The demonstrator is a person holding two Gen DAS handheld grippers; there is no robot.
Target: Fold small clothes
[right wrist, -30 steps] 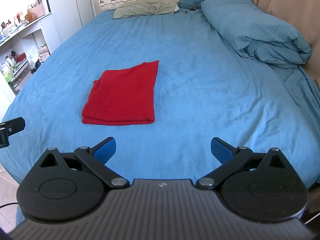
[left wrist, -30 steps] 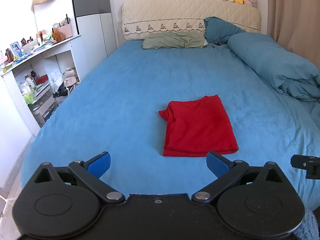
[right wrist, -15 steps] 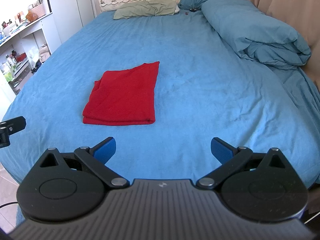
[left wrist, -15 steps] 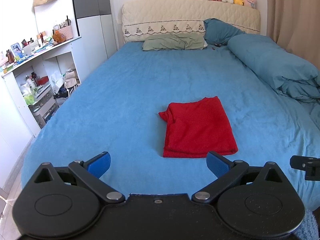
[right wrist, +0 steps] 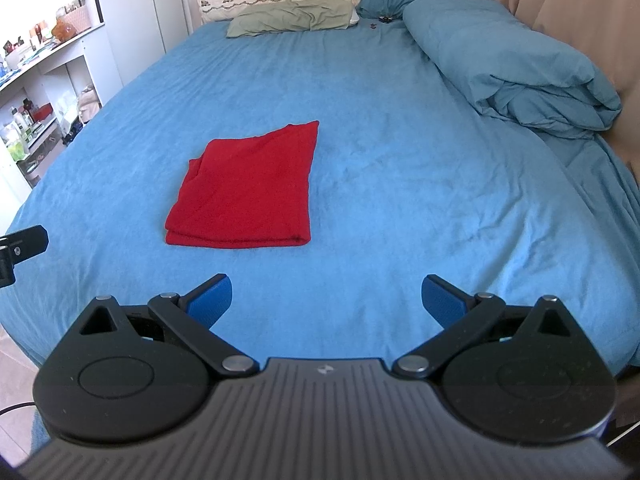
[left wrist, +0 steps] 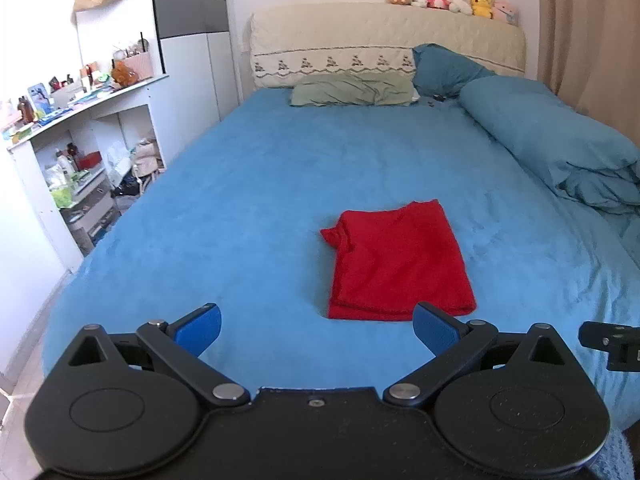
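A red garment (left wrist: 396, 264) lies folded into a flat rectangle on the blue bed sheet (left wrist: 240, 208). It also shows in the right wrist view (right wrist: 248, 192), left of centre. My left gripper (left wrist: 316, 330) is open and empty, held above the bed's near edge, just short of the garment's near hem. My right gripper (right wrist: 327, 298) is open and empty, over the sheet to the right of the garment and nearer than it. Neither gripper touches the cloth.
A rolled blue duvet (left wrist: 560, 148) lies along the bed's right side. A green pillow (left wrist: 352, 88) and a blue pillow (left wrist: 444, 68) lie at the headboard. A cluttered white shelf unit (left wrist: 72, 152) stands left of the bed. A curtain (right wrist: 572, 4) hangs at the right.
Both grippers have drawn back slightly and stay open. The garment sits a little lower in the left wrist view. It has not changed shape.
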